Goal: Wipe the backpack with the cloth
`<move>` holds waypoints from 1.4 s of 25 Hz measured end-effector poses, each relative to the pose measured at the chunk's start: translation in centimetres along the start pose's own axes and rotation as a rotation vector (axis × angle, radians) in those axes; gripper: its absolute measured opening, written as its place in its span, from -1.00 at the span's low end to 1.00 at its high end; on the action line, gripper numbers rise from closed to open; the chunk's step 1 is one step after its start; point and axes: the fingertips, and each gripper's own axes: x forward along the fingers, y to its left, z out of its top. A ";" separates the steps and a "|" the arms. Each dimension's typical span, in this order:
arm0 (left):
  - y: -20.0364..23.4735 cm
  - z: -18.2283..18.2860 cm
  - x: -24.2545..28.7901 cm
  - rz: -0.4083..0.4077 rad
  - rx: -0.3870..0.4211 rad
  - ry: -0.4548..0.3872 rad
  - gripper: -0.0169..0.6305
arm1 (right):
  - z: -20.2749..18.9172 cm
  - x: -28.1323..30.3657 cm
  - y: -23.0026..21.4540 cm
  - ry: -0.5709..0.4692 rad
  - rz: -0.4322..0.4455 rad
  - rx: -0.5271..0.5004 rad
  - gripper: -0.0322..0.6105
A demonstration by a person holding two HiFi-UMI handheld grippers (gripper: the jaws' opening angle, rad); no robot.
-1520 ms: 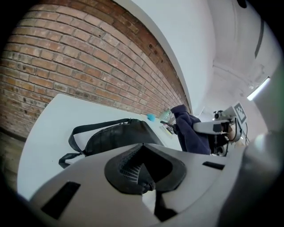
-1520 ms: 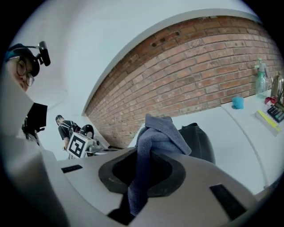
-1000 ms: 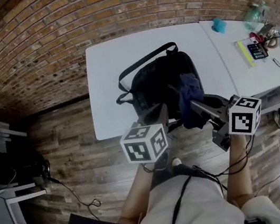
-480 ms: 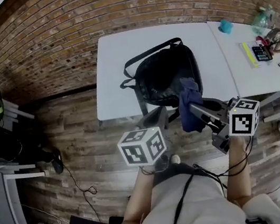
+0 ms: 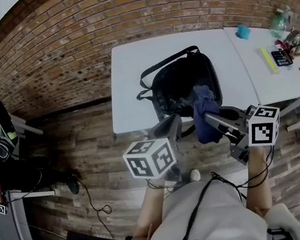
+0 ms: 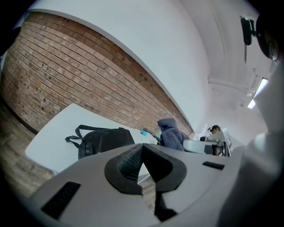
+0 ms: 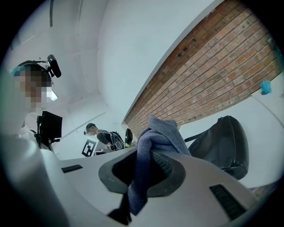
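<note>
Two grippers hover short of the white table [image 5: 131, 79]. The left gripper [image 6: 143, 162] has its jaws pressed together on nothing. The right gripper [image 7: 148, 165] pinches a blue cloth [image 7: 156, 135], and only its own view shows the fabric bunched between the pads. The black backpack [image 5: 183, 82] lies just ahead of both. A second ago the cloth overlapped more of it. Brick wall [image 5: 94, 29] stands beyond, wood floor [image 5: 93, 155] below
</note>
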 end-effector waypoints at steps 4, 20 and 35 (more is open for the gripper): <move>-0.1 1.0 0.3 -0.007 0.008 -0.009 -0.94 | 0.4 -0.1 -0.2 -0.022 -0.028 0.001 -0.78; 0.6 1.2 3.7 0.046 0.092 0.042 -0.94 | 1.3 2.6 -3.9 0.012 -0.186 -0.022 -0.78; 1.2 0.5 3.9 0.102 0.151 0.064 -0.94 | 0.6 3.8 -4.2 0.069 -0.251 -0.061 -0.78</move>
